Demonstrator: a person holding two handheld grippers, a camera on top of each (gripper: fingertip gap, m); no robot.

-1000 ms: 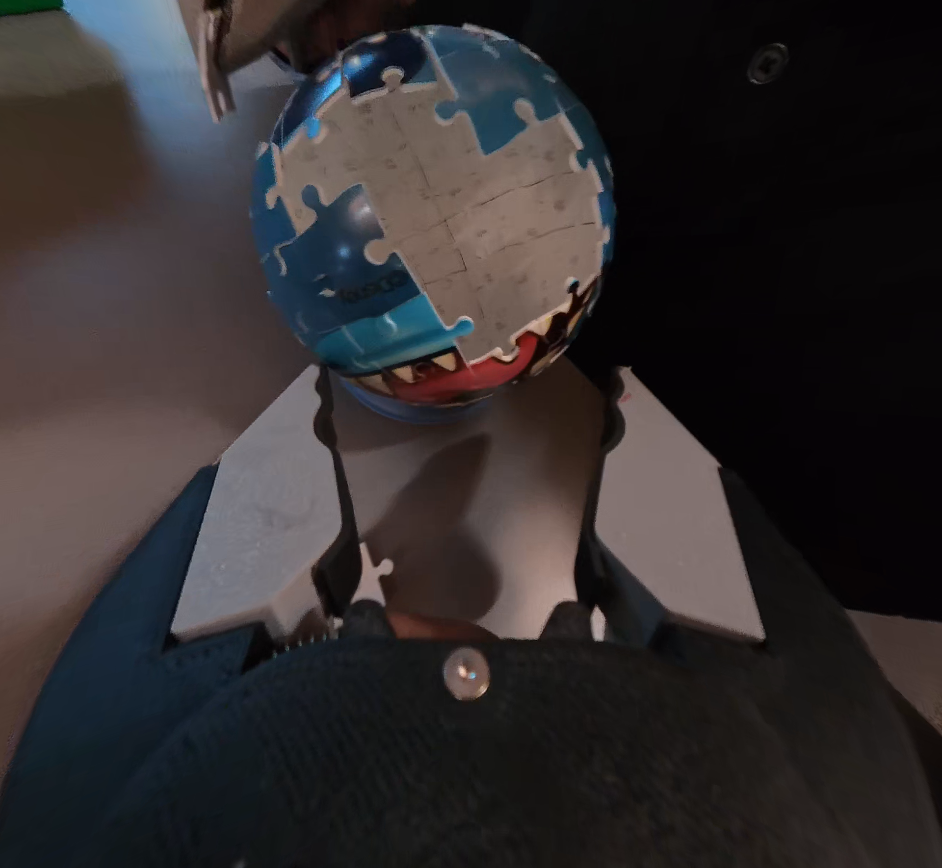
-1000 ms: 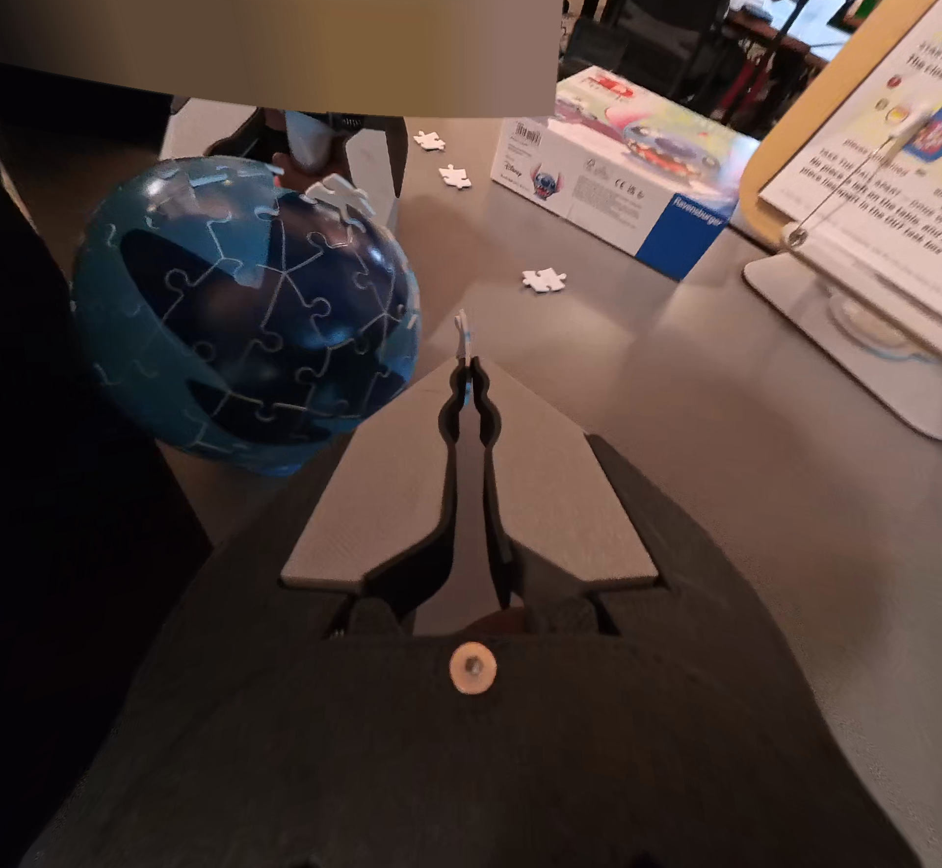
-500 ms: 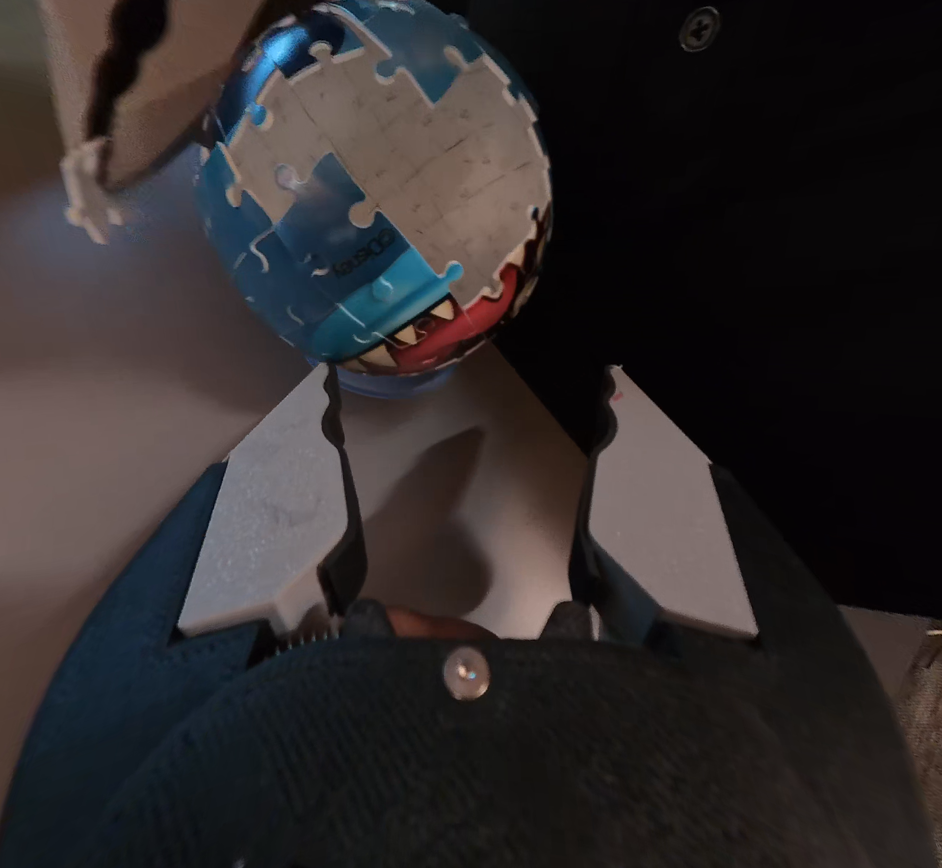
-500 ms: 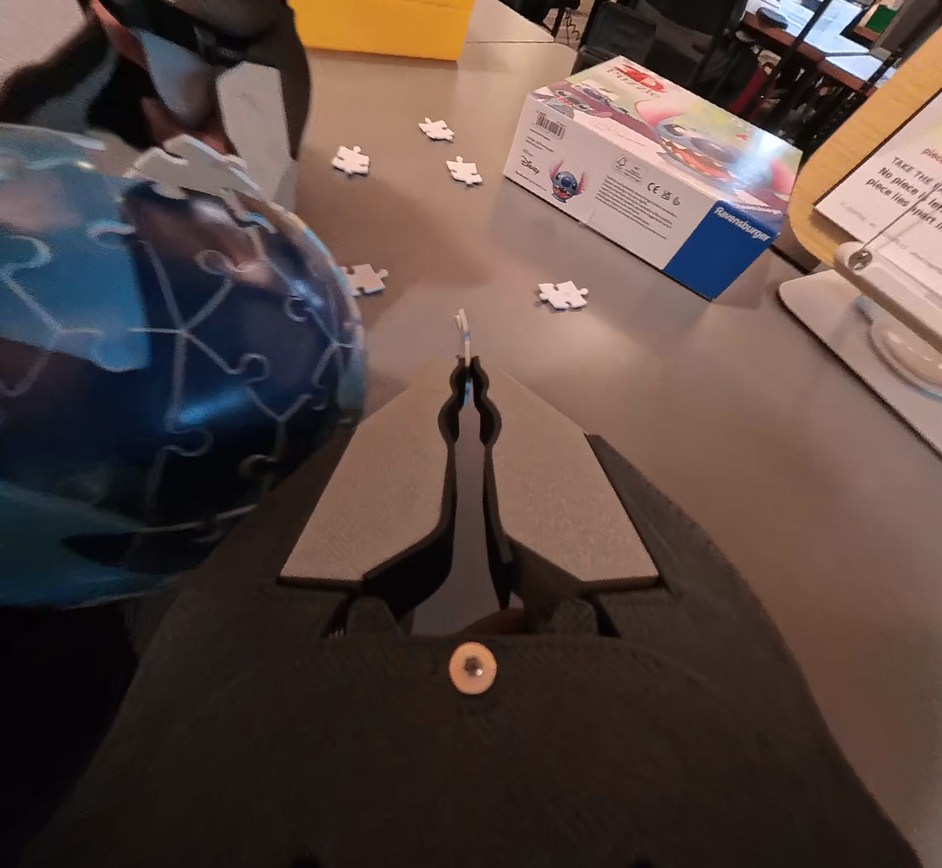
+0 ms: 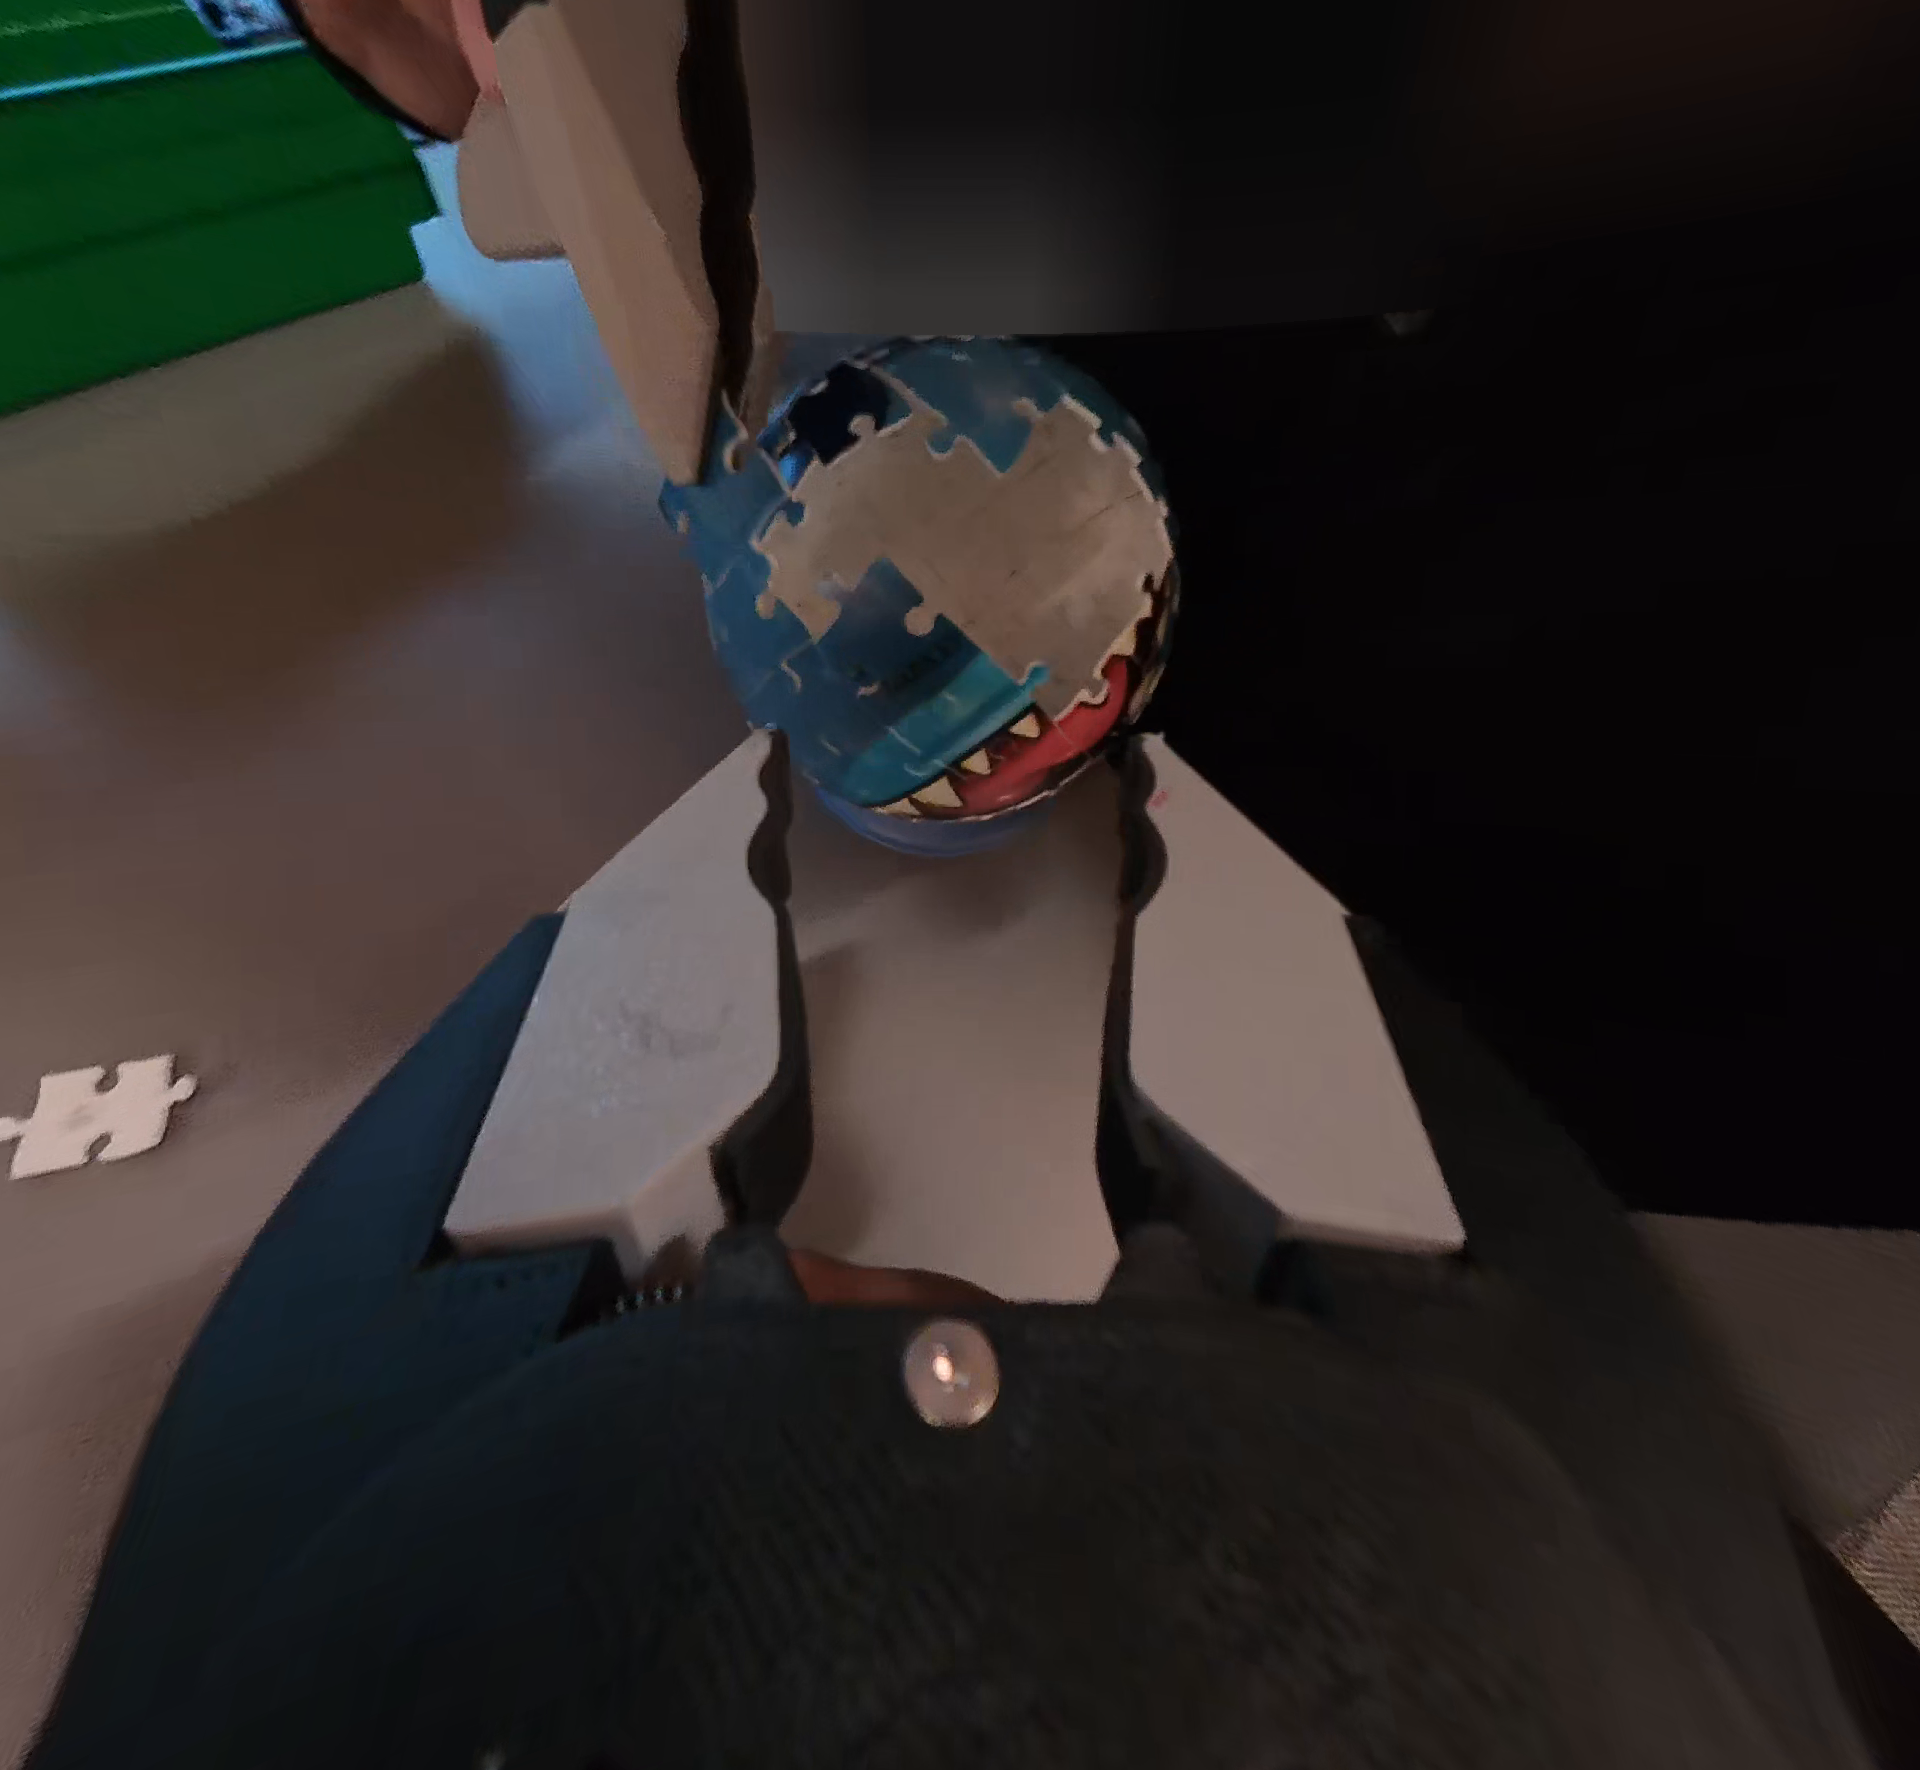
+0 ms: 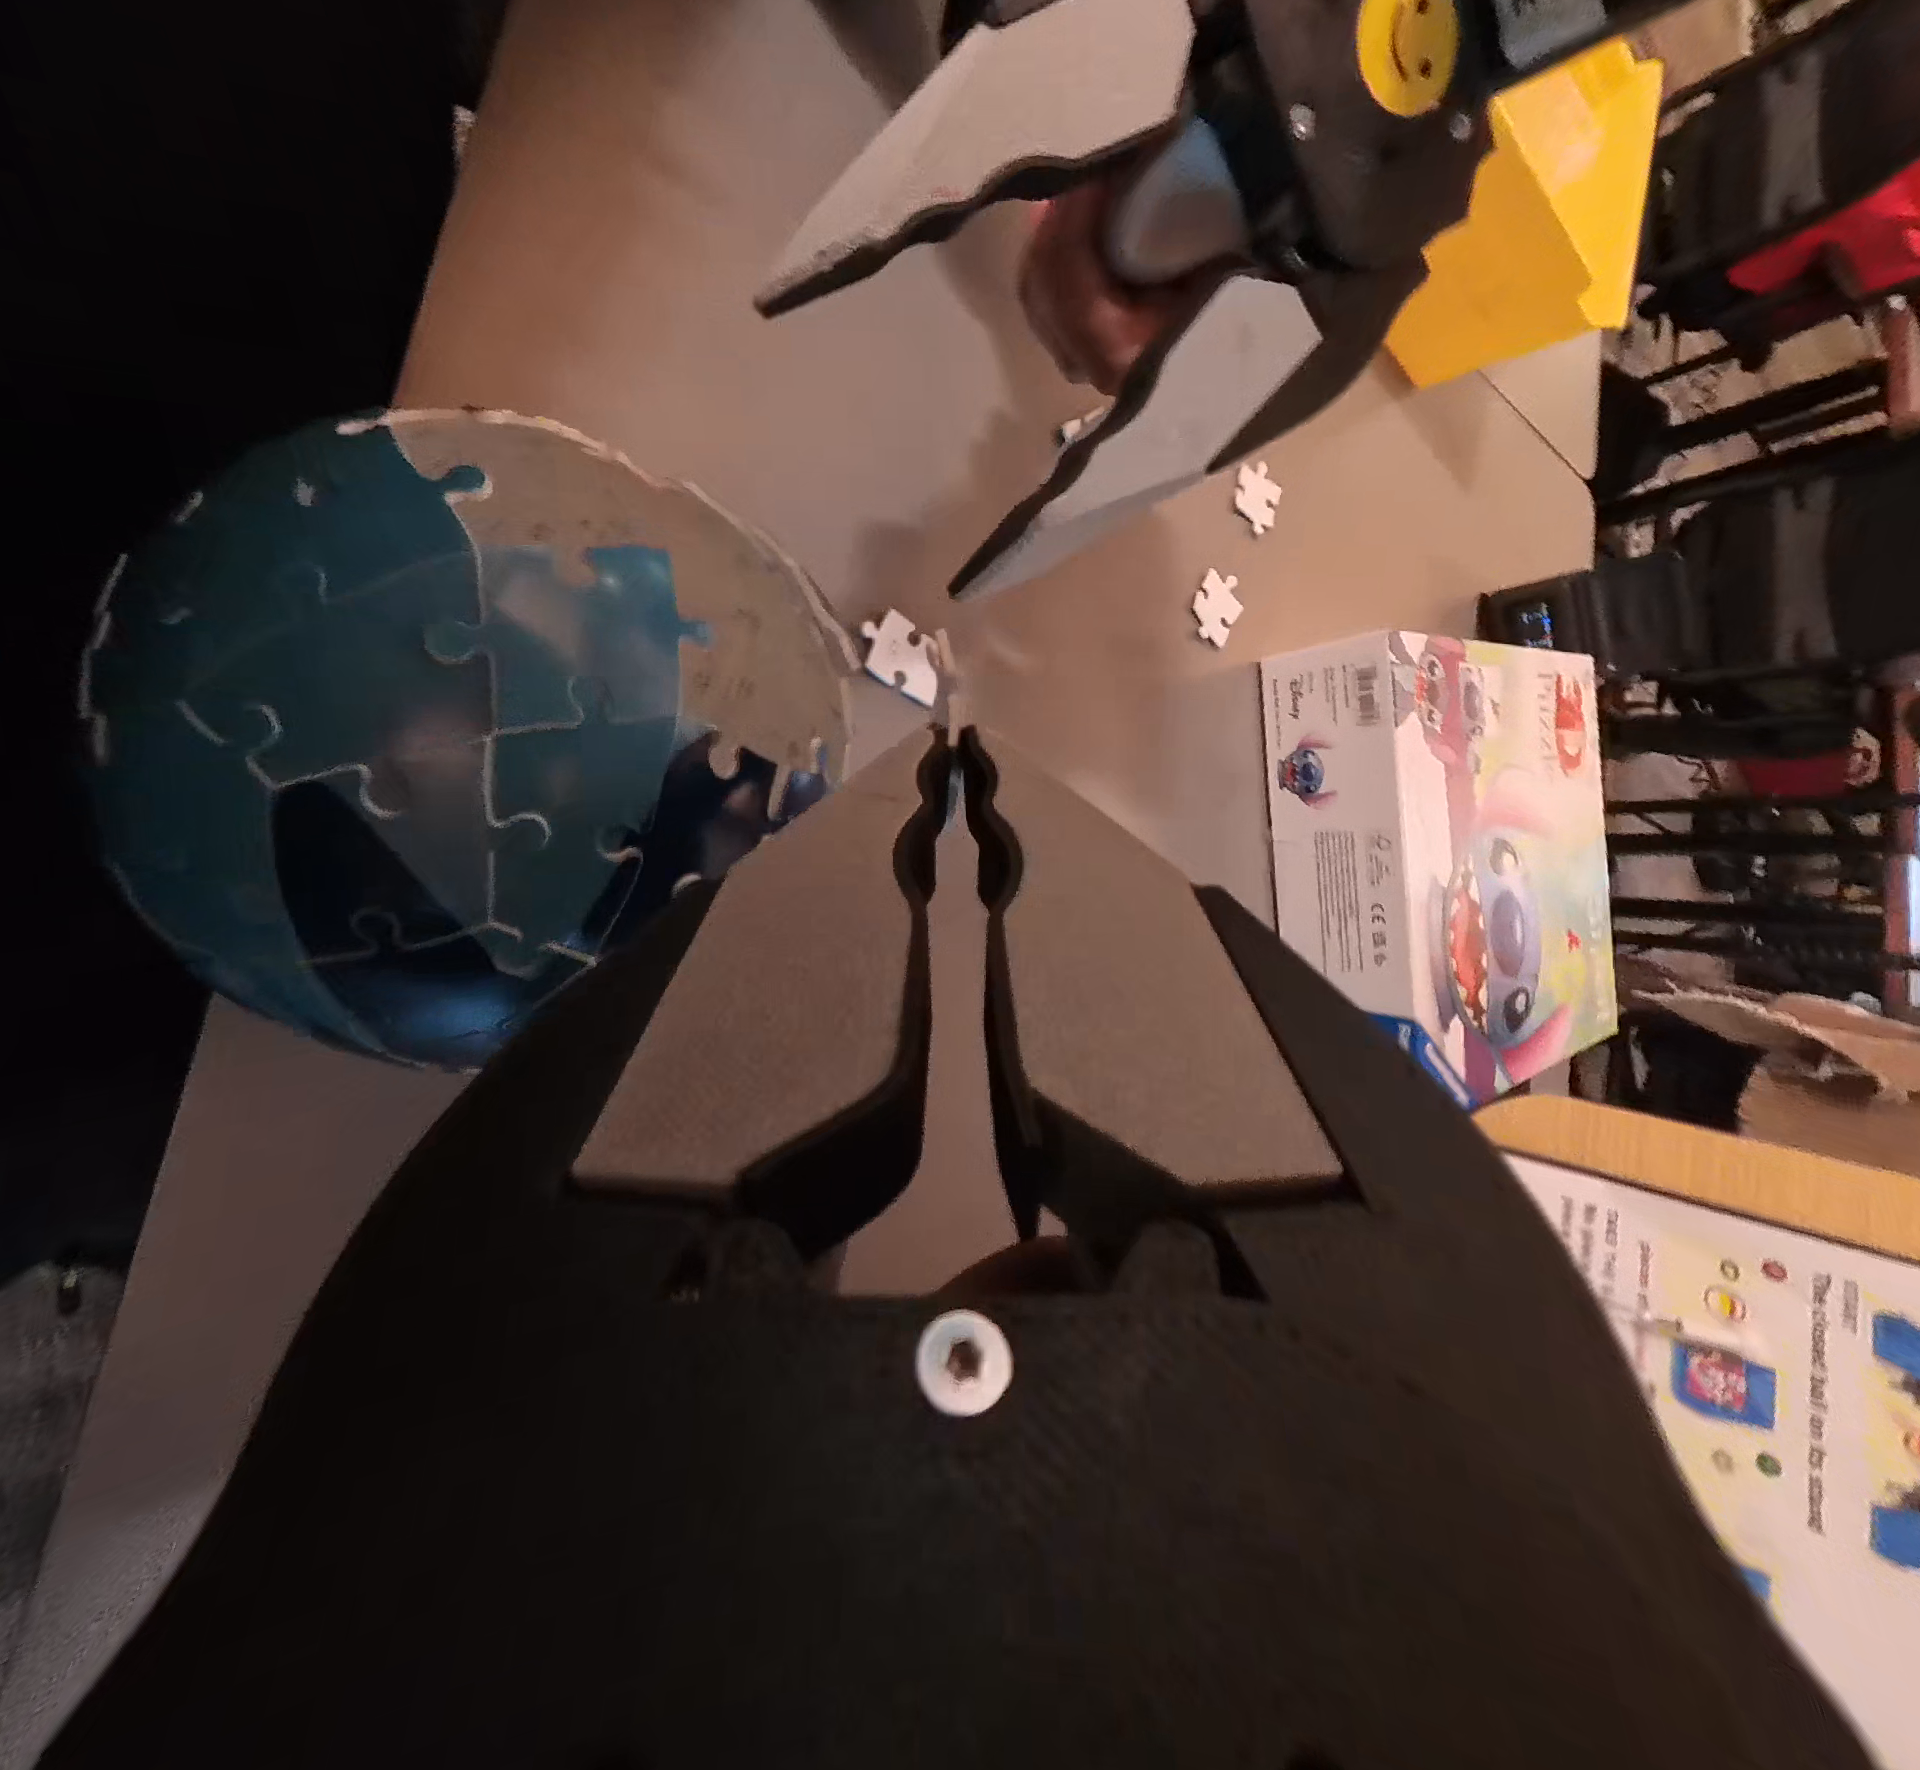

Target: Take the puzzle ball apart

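Note:
The puzzle ball (image 5: pixel 935 619) is blue with a large bare white patch and a toothed red mouth. It stands on the table at the near edge, against a person's dark clothes. My left gripper (image 5: pixel 951 759) is open and empty, its fingertips on either side of the ball's base. In the right wrist view the left gripper (image 6: pixel 862 442) hangs open, apart from the ball (image 6: pixel 457 733). My right gripper (image 6: pixel 948 733) is shut on a thin puzzle piece (image 6: pixel 945 681) seen edge-on. In the left wrist view the right gripper (image 5: pixel 727 442) points down at the ball's upper left.
Loose white pieces lie on the grey table (image 6: pixel 675 162): one (image 6: pixel 899 655) beside the ball, two (image 6: pixel 1216 608) farther off, one (image 5: pixel 94 1112) at my left. The puzzle box (image 6: pixel 1434 847), a yellow bin (image 6: pixel 1538 193) and a sign stand (image 6: pixel 1766 1408) are to the right. Green steps (image 5: pixel 156 214) stand far left. Spacing between my two grippers at the tips: around 7 centimeters.
My right gripper, still shut on its piece, has rolled over and now points down by the ball's upper left. The left gripper has drawn back a little and stays open.

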